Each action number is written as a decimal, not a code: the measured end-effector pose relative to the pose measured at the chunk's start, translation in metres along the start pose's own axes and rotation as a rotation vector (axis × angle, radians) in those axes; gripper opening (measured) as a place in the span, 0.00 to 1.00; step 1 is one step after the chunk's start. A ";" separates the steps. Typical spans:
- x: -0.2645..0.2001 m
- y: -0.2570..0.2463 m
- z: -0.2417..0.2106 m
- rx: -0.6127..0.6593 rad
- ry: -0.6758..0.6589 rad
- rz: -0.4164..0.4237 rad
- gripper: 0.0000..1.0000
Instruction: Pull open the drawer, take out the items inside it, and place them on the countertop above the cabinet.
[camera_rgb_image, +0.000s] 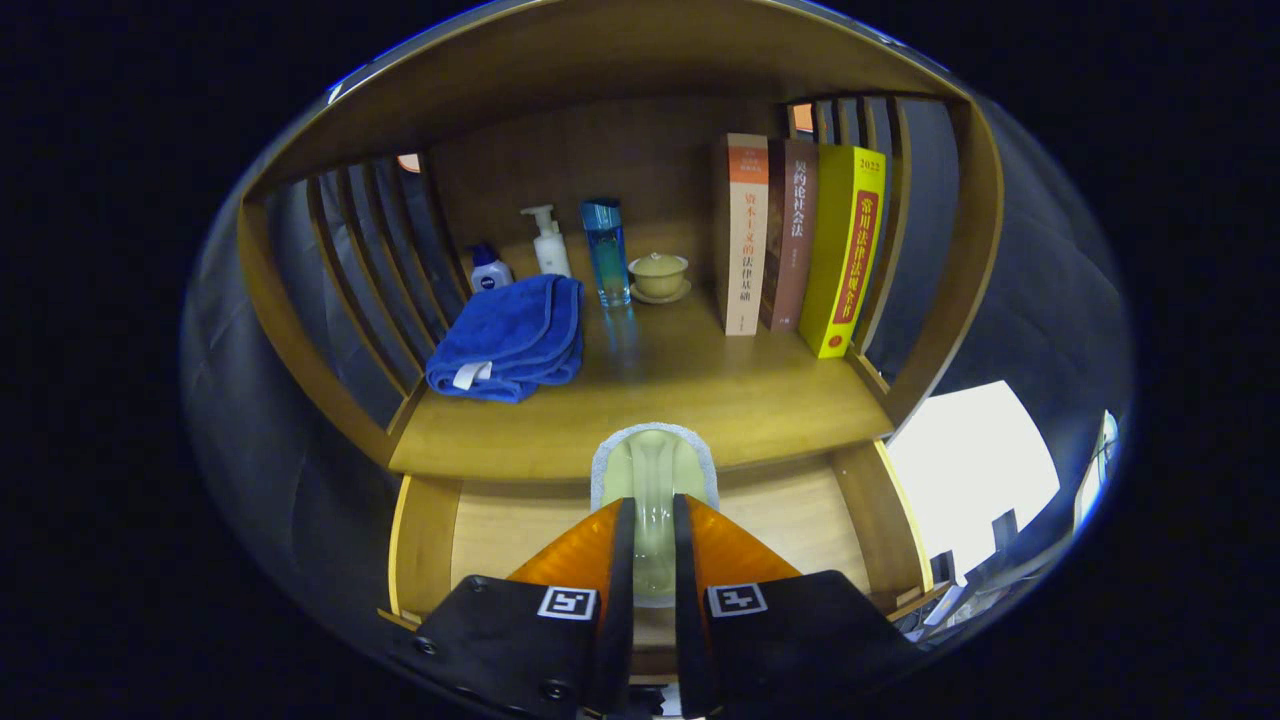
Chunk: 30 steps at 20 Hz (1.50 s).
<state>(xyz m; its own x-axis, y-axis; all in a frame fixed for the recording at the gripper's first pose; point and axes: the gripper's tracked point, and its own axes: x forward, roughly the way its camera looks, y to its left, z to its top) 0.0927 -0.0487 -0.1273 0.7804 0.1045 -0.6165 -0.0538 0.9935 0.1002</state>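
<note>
My gripper (654, 508) is shut on a pale green pad with a fuzzy white edge (655, 458). The pad stands upright between both fingers and sticks out beyond their tips. Below it the wooden drawer (790, 515) is pulled open, and its floor shows bare on both sides of the fingers. Just beyond the pad runs the front edge of the wooden countertop (700, 400). The pad's top overlaps that edge. The fingers hide its lower part.
At the back left of the countertop lie a folded blue towel (510, 335), a small blue-capped bottle (489, 270), a white pump bottle (548, 245), a tall blue bottle (606, 250) and a lidded cup (659, 275). Three books (795, 240) stand right. Slatted walls close both sides.
</note>
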 end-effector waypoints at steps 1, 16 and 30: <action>0.006 0.001 0.006 0.000 -0.002 -0.002 0.27; 0.121 0.005 0.050 -0.028 0.001 -0.025 0.27; 0.130 0.004 0.065 -0.030 -0.074 -0.036 0.31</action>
<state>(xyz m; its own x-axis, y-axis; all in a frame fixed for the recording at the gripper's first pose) 0.2346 -0.0337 -0.1567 0.8261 0.0662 -0.5597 -0.0430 0.9976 0.0546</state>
